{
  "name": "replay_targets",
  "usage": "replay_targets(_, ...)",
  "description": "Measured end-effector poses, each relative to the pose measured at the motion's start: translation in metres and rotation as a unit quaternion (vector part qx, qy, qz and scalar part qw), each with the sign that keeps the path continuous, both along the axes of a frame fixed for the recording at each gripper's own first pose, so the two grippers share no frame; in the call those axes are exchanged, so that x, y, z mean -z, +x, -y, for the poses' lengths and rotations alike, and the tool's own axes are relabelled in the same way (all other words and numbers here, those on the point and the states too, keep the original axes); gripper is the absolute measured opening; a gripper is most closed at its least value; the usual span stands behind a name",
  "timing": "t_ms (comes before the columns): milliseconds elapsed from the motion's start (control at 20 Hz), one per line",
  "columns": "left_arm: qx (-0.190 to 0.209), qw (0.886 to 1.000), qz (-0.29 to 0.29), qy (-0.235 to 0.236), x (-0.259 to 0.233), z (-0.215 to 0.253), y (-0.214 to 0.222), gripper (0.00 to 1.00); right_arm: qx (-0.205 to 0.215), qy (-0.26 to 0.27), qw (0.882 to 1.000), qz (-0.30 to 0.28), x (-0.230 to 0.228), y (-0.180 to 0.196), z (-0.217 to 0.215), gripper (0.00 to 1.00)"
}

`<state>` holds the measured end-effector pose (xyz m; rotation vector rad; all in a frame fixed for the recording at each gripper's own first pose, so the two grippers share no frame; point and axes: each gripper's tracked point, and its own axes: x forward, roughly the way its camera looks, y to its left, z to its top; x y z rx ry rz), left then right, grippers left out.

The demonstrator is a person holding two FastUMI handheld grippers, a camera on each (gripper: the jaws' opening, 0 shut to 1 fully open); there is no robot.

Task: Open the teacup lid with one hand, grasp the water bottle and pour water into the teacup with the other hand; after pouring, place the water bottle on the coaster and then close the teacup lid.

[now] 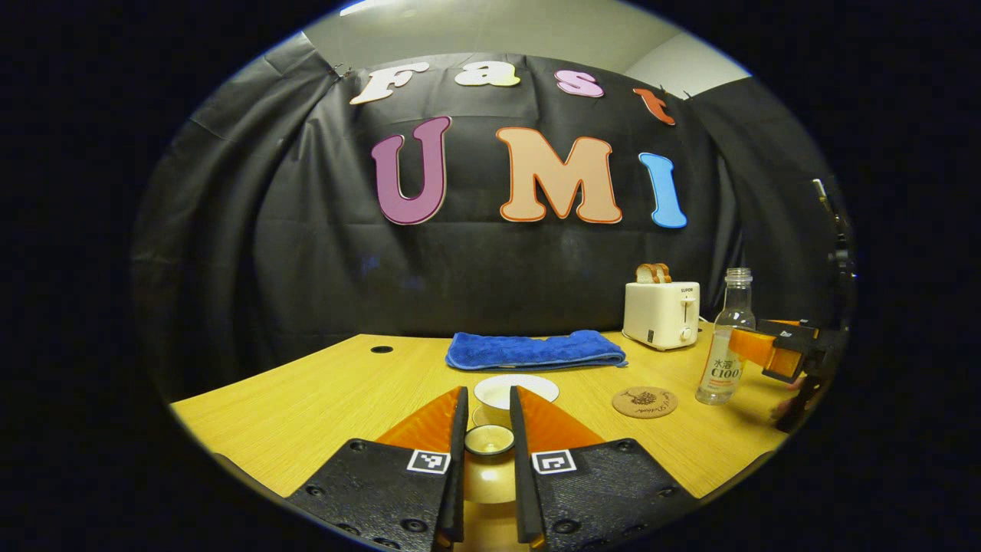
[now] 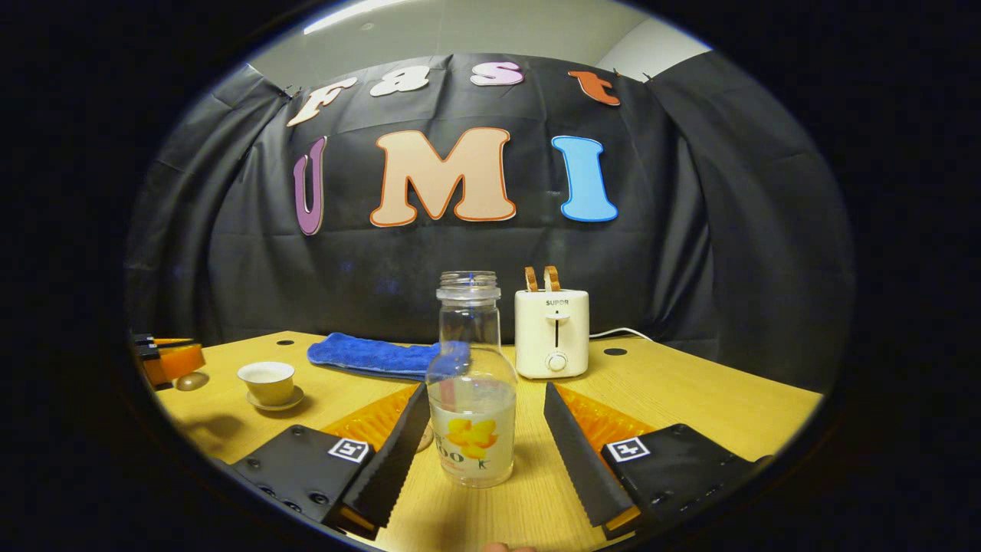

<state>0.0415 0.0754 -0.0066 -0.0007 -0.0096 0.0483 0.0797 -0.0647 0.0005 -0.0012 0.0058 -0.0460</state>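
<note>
Left gripper (image 1: 488, 441) fingers nearly closed; right gripper (image 2: 484, 429) fingers spread wide, level.

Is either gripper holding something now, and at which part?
The left gripper holds the teacup lid by its knob, lifted off the teacup. The right gripper is open around the water bottle, not yet gripping it.

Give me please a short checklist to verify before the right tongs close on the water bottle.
1. Lid off the teacup, held in the left tongs: ok.
2. Water bottle upright between the fingers of the right tongs: ok.
3. Right tongs pressing the bottle: not ok; open, with a gap on each side.
4. Bottle neck uncapped: ok.
5. Coaster bare, ready for the bottle: ok.
6. Grip firm enough for pouring: cannot tell.
</note>
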Motion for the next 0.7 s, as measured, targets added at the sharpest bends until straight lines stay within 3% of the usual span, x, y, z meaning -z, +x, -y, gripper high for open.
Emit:
replay_targets(500,0.019,1.0,0.0,0.001,-0.001,0.001,-0.007,0.24,0.01,-0.001,1.0,-0.003,0.002,0.047,-0.008,0.94)
replay_targets(550,0.025,1.0,0.0,0.0,0.0,0.002,-0.006,0.24,0.0,0.001,1.0,-0.003,0.001,0.042,-0.012,0.79)
replay_targets(700,0.038,0.999,-0.002,0.0,0.0,0.003,-0.009,0.22,0.0,-0.003,1.0,-0.007,0.004,0.043,-0.012,0.76)
